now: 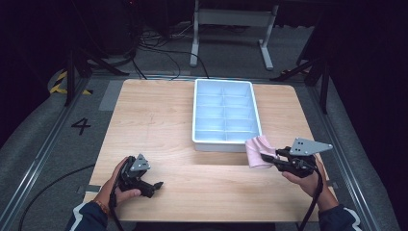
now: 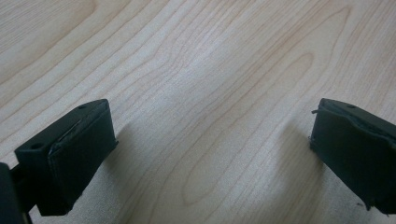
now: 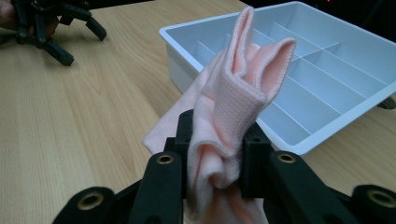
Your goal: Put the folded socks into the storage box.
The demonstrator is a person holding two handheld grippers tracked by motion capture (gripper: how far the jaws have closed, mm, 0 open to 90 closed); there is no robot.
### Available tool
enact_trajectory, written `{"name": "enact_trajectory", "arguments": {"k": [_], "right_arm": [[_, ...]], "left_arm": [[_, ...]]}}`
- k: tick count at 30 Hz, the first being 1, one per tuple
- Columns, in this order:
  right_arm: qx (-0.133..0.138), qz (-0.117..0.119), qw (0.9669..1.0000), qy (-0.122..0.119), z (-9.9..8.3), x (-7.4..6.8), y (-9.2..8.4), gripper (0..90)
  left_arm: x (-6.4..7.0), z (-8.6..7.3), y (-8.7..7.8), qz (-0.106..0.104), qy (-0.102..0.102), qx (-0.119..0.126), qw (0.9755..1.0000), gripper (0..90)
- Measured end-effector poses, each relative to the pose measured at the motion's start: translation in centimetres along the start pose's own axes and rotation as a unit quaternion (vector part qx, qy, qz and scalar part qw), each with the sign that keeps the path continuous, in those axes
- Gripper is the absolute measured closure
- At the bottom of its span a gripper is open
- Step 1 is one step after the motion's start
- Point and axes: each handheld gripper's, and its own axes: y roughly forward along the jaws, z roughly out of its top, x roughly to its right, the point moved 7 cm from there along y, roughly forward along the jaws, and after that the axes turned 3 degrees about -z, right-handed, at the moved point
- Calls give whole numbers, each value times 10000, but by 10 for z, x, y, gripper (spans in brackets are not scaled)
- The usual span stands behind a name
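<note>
Pink cloth [image 3: 236,98] pinched between the two black fingers [image 3: 254,161] of the right gripper [image 3: 217,163], bunched into upright folds above the pads, a loose flap hanging below toward the table [image 3: 84,121]. Jaws drawn narrow, clamped on the fabric from both sides. From the high view, cloth [image 1: 259,151] just beside the near right corner of the white tray [image 1: 225,140], whether touching it cannot be told.

Right gripper [image 1: 269,158] held level just above the table near its right edge, pointing left toward the tray's near corner, grey three-cornered plate on top, cable trailing back along the forearm. Right hand [image 1: 303,174] wrapped around the body from behind, dark sleeve entering at the bottom edge.

Left gripper [image 1: 156,185] near the front left corner of the table, well apart from cloth and tray, pointing right. Jaws spread wide, nothing between the fingers [image 2: 74,158] but bare wood grain [image 2: 205,93]. Left hand [image 1: 118,185] gripping the body, seemingly low to the tabletop.

Table of pale wood, squarish, carrying the tray at its far middle. Tray split into two columns of small compartments, all bare. Around the table, grey floor [image 1: 48,134] with a painted 4 [image 1: 81,126] at the left, black cables [image 1: 159,50], metal rails, a white stand [image 1: 231,21] beyond the far edge, dark surroundings.
</note>
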Motion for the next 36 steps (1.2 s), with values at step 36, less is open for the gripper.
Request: {"name": "enact_trajectory", "arguments": {"k": [36], "right_arm": [[93,-584,9982,-6,16,56,9,740]], "left_arm": [[0,0,0,0,-2,0,10000,1]]}}
